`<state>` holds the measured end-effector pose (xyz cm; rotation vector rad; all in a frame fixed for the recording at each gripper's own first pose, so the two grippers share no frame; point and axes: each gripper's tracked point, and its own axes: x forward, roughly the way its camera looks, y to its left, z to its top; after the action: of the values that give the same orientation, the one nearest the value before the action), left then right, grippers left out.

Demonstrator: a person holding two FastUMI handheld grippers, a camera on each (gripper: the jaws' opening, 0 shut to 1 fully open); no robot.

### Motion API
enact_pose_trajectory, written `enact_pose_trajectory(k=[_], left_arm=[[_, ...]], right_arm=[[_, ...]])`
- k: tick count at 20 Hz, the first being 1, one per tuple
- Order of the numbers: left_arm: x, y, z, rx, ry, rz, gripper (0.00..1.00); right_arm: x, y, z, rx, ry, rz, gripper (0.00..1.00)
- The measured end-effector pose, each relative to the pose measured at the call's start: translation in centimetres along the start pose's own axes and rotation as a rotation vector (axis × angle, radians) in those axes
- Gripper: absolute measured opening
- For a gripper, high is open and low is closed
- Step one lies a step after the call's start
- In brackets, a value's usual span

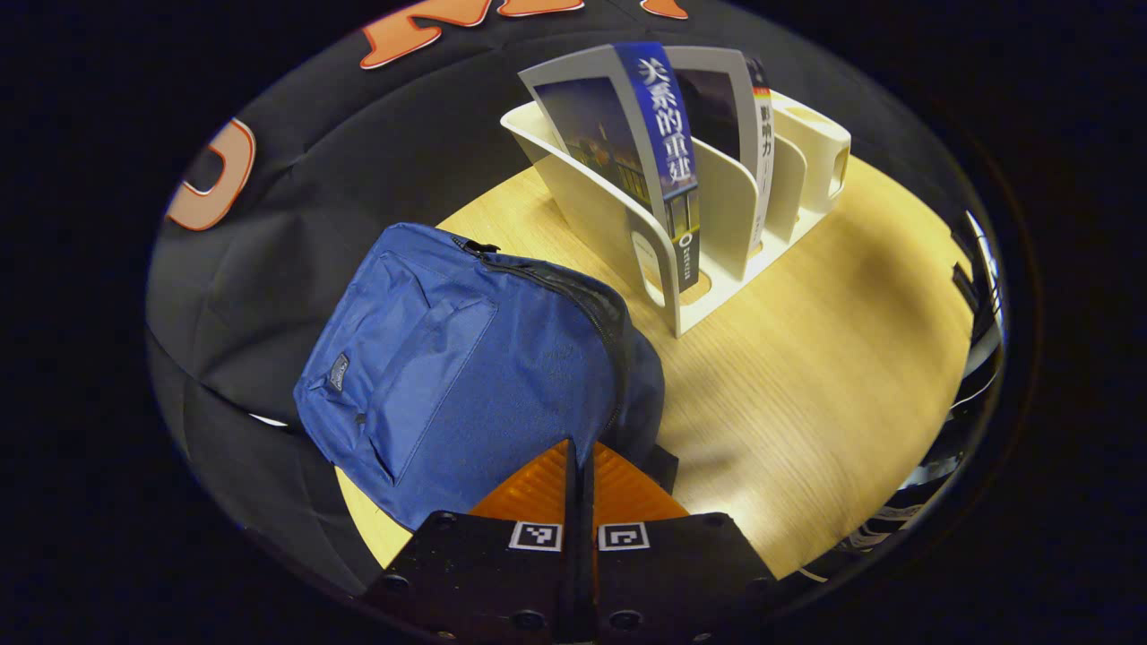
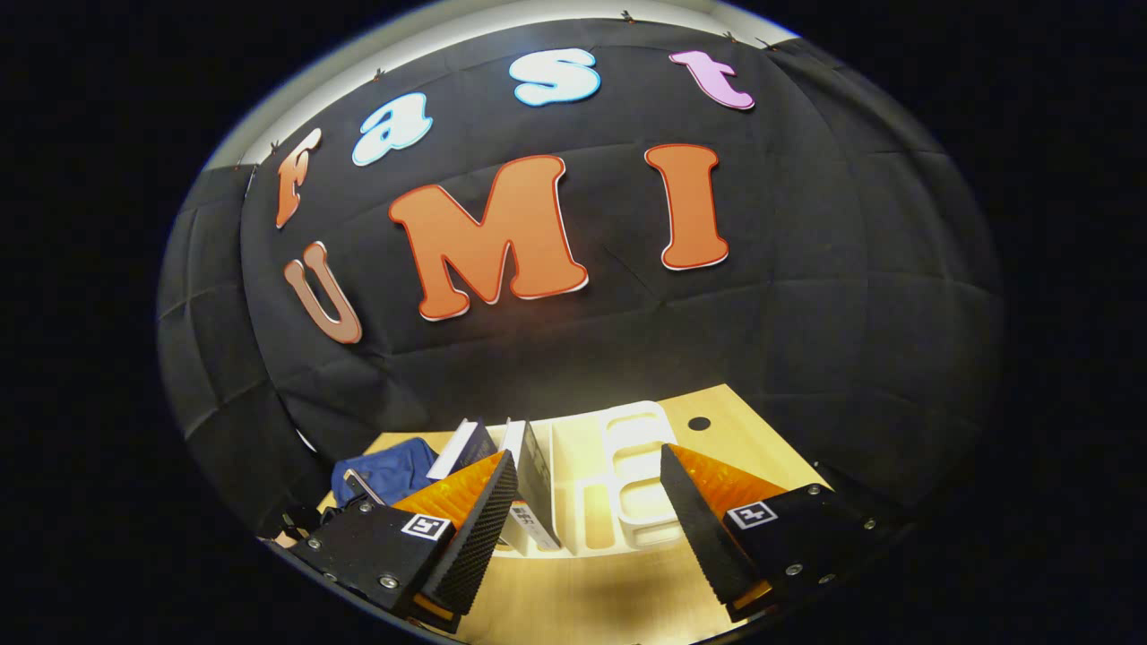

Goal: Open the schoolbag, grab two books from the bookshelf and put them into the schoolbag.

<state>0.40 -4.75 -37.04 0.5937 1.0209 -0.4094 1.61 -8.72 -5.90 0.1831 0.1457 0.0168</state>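
A blue schoolbag [image 1: 448, 367] lies on the wooden table [image 1: 824, 358] with its zipper [image 1: 573, 287] running along its right edge. Behind it stands a white bookshelf [image 1: 717, 224] holding two upright books: a blue-spined one [image 1: 668, 161] and a white-spined one [image 1: 762, 152]. My left gripper [image 1: 582, 457] is shut with nothing in it, its tips just above the bag's near edge. In the right gripper view my right gripper [image 2: 587, 488] is open, pointing at the bookshelf [image 2: 618, 484], with the books [image 2: 529, 475] and the bag [image 2: 385, 470] to the left.
The black cloth wall [image 2: 573, 340] rises close behind the table. A small dark hole [image 2: 699, 423] sits in the tabletop behind the shelf. Bare wood [image 1: 806, 421] lies right of the bag.
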Motion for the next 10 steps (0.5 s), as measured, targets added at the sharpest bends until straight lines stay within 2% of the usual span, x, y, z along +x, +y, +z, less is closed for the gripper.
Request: enact_pose_trajectory(k=[3,4,5,10], left_arm=[[-2.3,1.5,0.9,0.012,0.074,-0.131,0.01],[-3.3,2.5,1.8,0.017,0.074,-0.160,0.01],[-4.1,3.1,2.5,0.017,0.074,-0.188,0.01],[-7.6,7.1,5.7,0.048,0.068,-0.339,0.01]], right_arm=[[0.2,1.6,-0.8,0.033,0.047,0.040,0.96],[0.3,2.3,-0.7,0.029,0.049,0.050,1.00],[0.4,2.9,-0.7,0.017,0.051,0.054,0.96],[2.2,7.7,0.4,-0.002,0.075,0.067,0.96]])
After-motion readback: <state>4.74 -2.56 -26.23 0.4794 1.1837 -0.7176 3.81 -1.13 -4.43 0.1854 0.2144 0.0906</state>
